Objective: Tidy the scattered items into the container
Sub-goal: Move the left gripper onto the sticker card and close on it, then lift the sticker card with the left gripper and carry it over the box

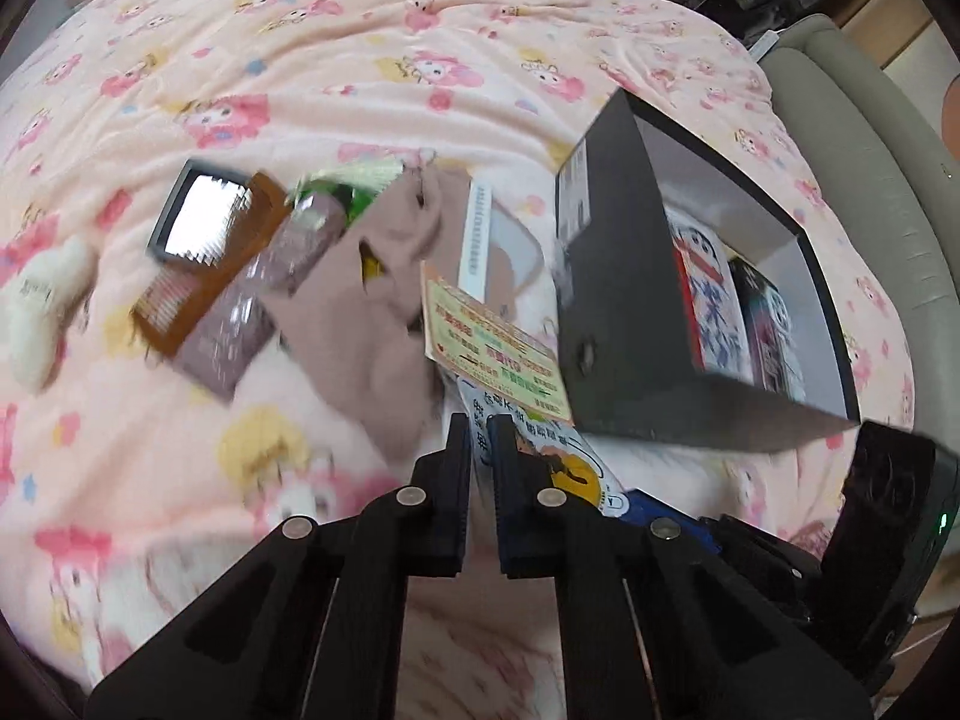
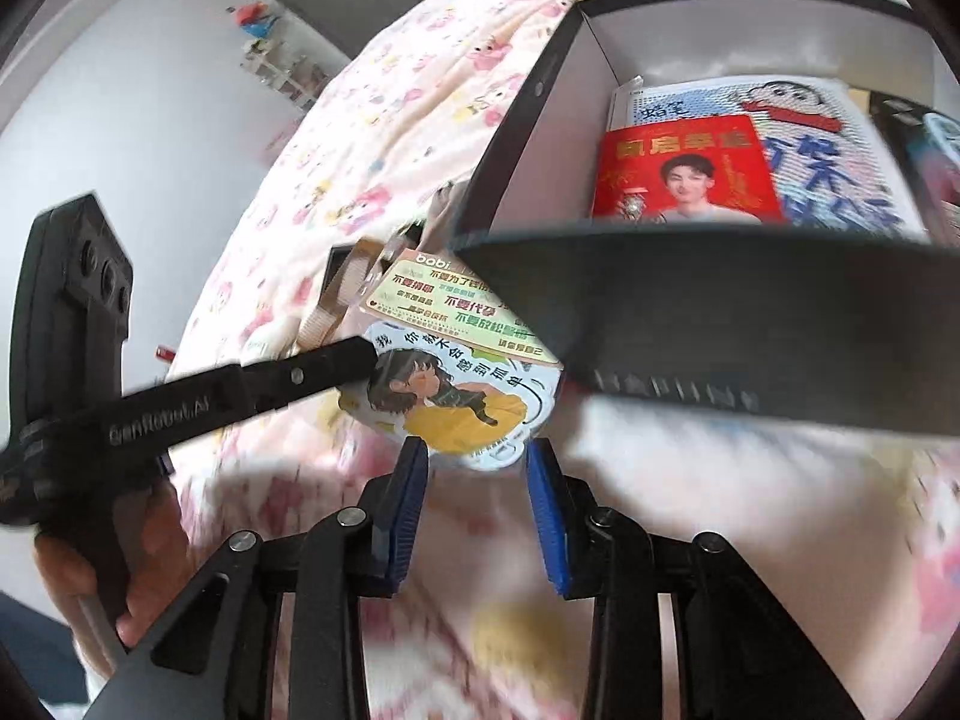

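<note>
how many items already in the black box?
3 visible: red card on top of the blue-and-white cartoon book, dark book beside it. The box wall may hide more.

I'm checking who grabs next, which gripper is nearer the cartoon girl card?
Left. The left gripper is shut on the edge of the cartoon girl card. The right gripper sits just short of its near edge, the pads not touching it.

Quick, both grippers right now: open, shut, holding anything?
Left gripper: shut on the edge of the cartoon-girl card.
Right gripper: open, the same card's near edge between its fingers, not clamped.
</note>
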Action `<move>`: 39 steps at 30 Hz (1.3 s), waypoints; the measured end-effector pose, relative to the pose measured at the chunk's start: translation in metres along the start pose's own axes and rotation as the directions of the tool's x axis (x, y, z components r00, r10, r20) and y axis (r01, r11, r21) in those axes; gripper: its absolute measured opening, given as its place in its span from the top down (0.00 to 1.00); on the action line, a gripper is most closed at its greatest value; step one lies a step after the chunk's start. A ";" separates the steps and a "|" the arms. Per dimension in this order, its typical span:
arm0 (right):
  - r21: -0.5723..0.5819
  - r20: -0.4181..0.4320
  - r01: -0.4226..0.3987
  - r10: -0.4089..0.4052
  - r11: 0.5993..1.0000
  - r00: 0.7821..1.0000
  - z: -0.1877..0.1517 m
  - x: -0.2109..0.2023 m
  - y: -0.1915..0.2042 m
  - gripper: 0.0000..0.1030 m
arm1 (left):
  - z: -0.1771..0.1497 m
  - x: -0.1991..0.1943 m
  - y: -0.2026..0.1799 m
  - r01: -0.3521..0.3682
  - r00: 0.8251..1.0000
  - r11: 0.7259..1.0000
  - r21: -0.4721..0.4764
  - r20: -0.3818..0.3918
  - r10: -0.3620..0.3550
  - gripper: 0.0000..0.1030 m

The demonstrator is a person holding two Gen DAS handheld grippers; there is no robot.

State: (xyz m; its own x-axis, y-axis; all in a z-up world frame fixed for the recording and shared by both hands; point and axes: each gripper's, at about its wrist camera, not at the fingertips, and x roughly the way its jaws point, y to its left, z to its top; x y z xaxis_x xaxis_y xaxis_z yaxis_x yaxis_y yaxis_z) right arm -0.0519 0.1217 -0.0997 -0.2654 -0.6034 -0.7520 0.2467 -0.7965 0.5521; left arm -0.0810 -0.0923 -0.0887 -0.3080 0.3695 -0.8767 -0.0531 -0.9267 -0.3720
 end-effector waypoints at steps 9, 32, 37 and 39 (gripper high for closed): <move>-0.018 0.031 0.073 -0.073 0.997 0.997 -0.050 -0.067 -0.014 0.70 | -0.045 0.021 -0.035 0.070 0.989 0.996 0.046 -0.131 -0.063 0.87; -0.049 -0.113 -0.031 0.025 0.998 0.993 -0.002 0.025 0.001 0.71 | 0.016 0.027 0.026 -0.169 0.980 0.986 -0.005 -0.109 0.167 0.54; -0.097 -0.040 -0.058 0.054 0.994 0.998 -0.019 -0.030 0.011 0.71 | -0.005 0.001 -0.002 -0.078 0.993 0.996 0.043 -0.083 0.081 0.54; -0.086 -0.021 -0.043 0.042 0.995 0.999 -0.032 -0.056 0.005 0.71 | -0.016 -0.002 -0.020 -0.030 0.995 0.997 0.069 -0.097 0.036 0.53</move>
State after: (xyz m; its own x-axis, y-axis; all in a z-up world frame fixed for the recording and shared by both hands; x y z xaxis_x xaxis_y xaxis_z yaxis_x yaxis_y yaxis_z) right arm -0.0059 0.1531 -0.0667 -0.2357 -0.6352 -0.7355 0.3376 -0.7633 0.5509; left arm -0.0642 -0.0731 -0.0846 -0.2163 0.3404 -0.9151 -0.1094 -0.9398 -0.3238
